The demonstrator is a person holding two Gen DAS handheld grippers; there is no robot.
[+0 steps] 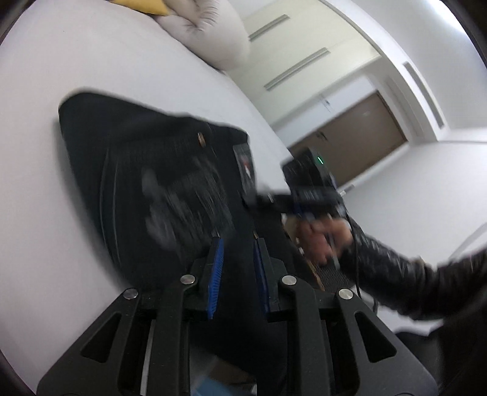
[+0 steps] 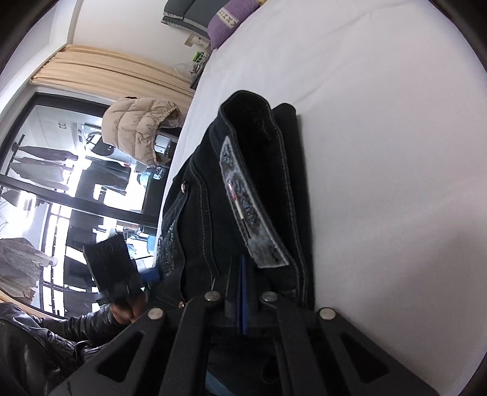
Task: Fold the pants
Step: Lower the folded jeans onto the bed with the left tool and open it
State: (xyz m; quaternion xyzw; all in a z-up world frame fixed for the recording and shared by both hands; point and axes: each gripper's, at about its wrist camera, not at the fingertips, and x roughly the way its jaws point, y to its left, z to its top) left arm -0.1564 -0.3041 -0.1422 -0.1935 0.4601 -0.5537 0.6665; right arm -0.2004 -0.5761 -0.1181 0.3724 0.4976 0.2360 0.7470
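Black jeans (image 1: pixel 146 170) lie folded on a white bed (image 1: pixel 61 76), waistband with a grey label (image 2: pixel 249 207) toward the bed's near edge. My left gripper (image 1: pixel 237 243) has its blue-padded fingers a little apart over the near edge of the jeans; whether cloth sits between them is hidden by blur. My right gripper (image 2: pixel 240 274) has its fingers close together on the waistband just below the label. It also shows in the left wrist view (image 1: pixel 261 198), at the waistband edge. The left gripper (image 2: pixel 152 274) shows in the right wrist view, beside the jeans' pocket side.
A pale quilt (image 1: pixel 210 33) and a yellow item (image 1: pixel 143 6) lie at the bed's head. A purple pillow (image 2: pixel 228 21), a beige puffer jacket (image 2: pixel 140 128) and a glass door (image 2: pixel 61 170) are beyond the bed. The person's leather sleeve (image 1: pixel 395 274) is at right.
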